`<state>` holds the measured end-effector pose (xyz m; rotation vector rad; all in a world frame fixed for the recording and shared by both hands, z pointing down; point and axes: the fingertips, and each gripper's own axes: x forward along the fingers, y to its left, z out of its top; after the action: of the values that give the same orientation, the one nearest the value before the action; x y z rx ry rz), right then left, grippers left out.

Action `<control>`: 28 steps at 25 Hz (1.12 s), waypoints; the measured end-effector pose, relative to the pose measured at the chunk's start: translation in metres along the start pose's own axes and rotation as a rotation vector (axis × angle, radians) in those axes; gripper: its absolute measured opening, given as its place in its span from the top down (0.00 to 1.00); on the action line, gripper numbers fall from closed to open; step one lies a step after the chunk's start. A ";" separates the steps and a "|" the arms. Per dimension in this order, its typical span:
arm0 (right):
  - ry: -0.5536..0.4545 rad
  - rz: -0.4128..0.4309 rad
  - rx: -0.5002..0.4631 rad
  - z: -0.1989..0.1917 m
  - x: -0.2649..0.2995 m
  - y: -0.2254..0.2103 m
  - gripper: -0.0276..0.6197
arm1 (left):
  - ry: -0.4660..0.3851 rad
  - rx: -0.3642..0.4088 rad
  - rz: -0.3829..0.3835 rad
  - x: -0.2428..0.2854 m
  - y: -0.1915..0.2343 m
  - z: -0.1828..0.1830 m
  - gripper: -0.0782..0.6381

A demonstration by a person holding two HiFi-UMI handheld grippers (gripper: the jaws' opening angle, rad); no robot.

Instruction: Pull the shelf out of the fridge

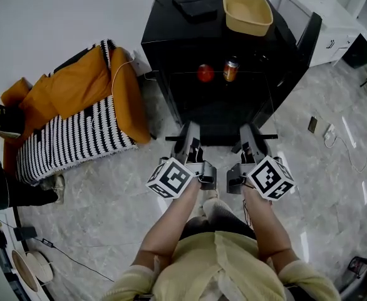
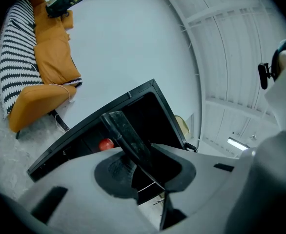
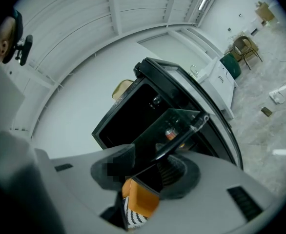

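Glass shelf [image 1: 221, 105] stands partly drawn out of the fridge [image 1: 171, 33], with its front edge well clear of the opening. How much of its rear edge is inside cannot be read from these views. Your left gripper [image 1: 190, 135] pinches the black front trim near the shelf's left corner. Your right gripper [image 1: 251, 138] pinches the same trim near the right corner. Each gripper view shows the trim seated between the pads, so judge both holds as firm. An apple [image 1: 205, 73] and a can [image 1: 231, 69] rest side by side toward the shelf's rear edge, so keep the shelf level or they may roll or tip. A basin [image 1: 247, 11] sits at the right rear corner of the fridge top and plays no part. Done: door [image 1: 309, 39] open, front edge gripped, shelf partly out. Remaining: draw evenly toward you with both grippers until the rear edge clears the opening, then carry the full weight.
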<state>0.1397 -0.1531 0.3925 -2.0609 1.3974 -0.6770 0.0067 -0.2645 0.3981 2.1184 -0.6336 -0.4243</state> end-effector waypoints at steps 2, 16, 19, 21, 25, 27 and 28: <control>-0.001 0.006 0.005 0.001 -0.006 0.003 0.73 | 0.003 0.009 -0.006 -0.005 -0.006 0.001 0.76; -0.011 0.032 0.006 0.003 -0.047 0.027 0.72 | 0.007 0.040 -0.024 -0.044 -0.034 0.008 0.76; -0.014 0.035 -0.003 0.005 -0.057 0.033 0.72 | 0.011 0.042 -0.035 -0.052 -0.040 0.009 0.76; -0.019 0.037 -0.008 0.006 -0.062 0.036 0.72 | 0.010 0.043 -0.037 -0.057 -0.043 0.010 0.76; -0.023 0.040 -0.008 0.005 -0.071 0.042 0.72 | 0.010 0.044 -0.034 -0.066 -0.049 0.011 0.75; -0.023 0.041 -0.010 0.005 -0.076 0.044 0.72 | 0.013 0.046 -0.036 -0.070 -0.051 0.012 0.75; -0.024 0.043 -0.012 0.005 -0.077 0.045 0.72 | 0.013 0.048 -0.037 -0.072 -0.052 0.012 0.75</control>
<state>0.0878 -0.0934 0.3504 -2.0359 1.4310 -0.6259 -0.0428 -0.2045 0.3535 2.1794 -0.6038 -0.4190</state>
